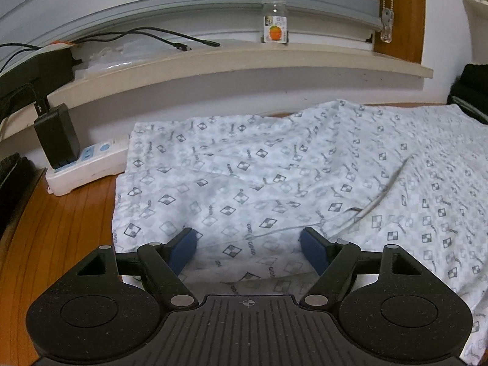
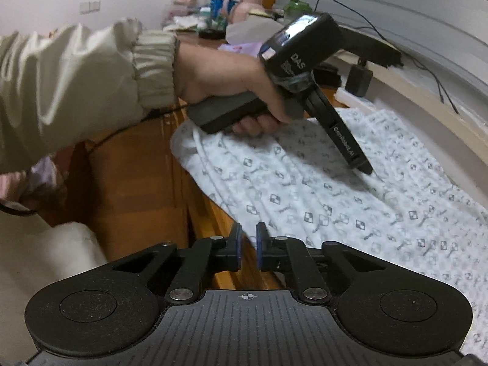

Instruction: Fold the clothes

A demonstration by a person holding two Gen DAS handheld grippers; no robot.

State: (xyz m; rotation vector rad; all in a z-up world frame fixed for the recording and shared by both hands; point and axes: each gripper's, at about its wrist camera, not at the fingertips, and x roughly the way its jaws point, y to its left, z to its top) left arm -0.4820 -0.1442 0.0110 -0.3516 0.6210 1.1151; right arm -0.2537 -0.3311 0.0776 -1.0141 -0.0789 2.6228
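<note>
**Inspector:** Your left gripper (image 1: 248, 244) stands wide open just above the near part of the patterned garment (image 1: 274, 177), blue pads (image 1: 183, 248) clear of the cloth. Your right gripper (image 2: 247, 248) is nearly closed at the garment's near edge over the table edge; the picture is blurred there, so I cannot tell whether any cloth sits between the pads.

**Operator:** Where does the garment lie?

**Inspector:** Spread flat on the wooden table (image 1: 70, 213), below the window ledge (image 1: 244, 61), its left end just beside the white power strip (image 1: 88, 164).

**Operator:** Its direction?

**Inspector:** In the left view the long axis runs left to right, along the wall. Which end is collar or hem I cannot tell.

**Operator:** Advice for the grip?

**Inspector:** In my judgement, you should lower the left pads onto one edge layer, pinch firmly, match the right side, then lift both evenly so the fold stays square.
</note>
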